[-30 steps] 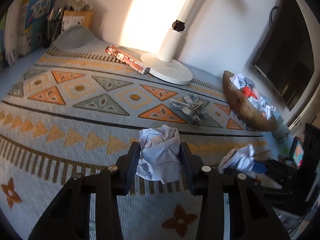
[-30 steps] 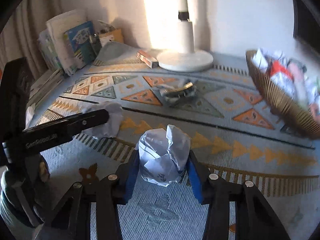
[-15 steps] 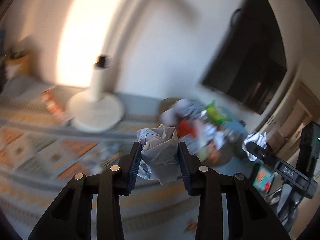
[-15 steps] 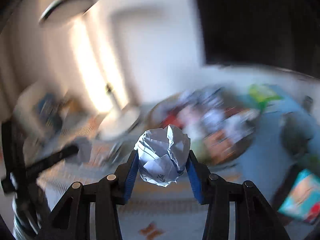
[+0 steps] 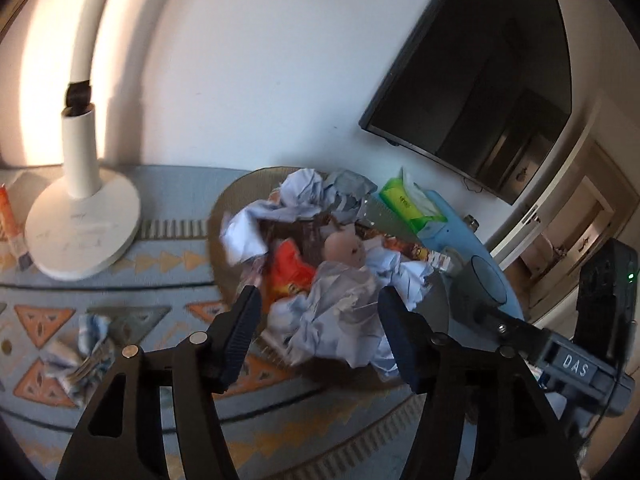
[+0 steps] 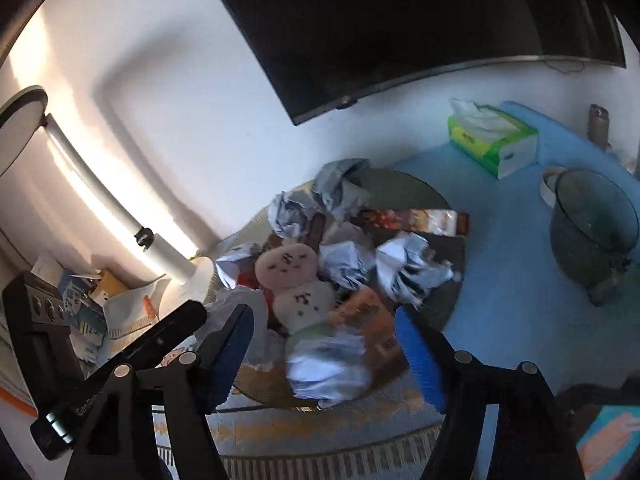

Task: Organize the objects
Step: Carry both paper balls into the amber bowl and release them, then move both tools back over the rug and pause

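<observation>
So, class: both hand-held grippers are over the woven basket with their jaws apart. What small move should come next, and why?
Probably pull both back toward the patterned rug. The left hand-held gripper and right hand-held gripper are open, and blurred crumpled white paper balls sit loose between the jaws over the round woven basket. Another crumpled paper lies on the rug.

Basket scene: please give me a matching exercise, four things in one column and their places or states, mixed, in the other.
Things:
1. left hand-held gripper
2. tissue box
3. plush toy
4. lamp base

Places or states:
A. inside the basket
B. jaws open above the basket
C. on the patterned rug
D. on the blue surface

Pairs: 1-B, 2-D, 3-A, 4-C
</observation>
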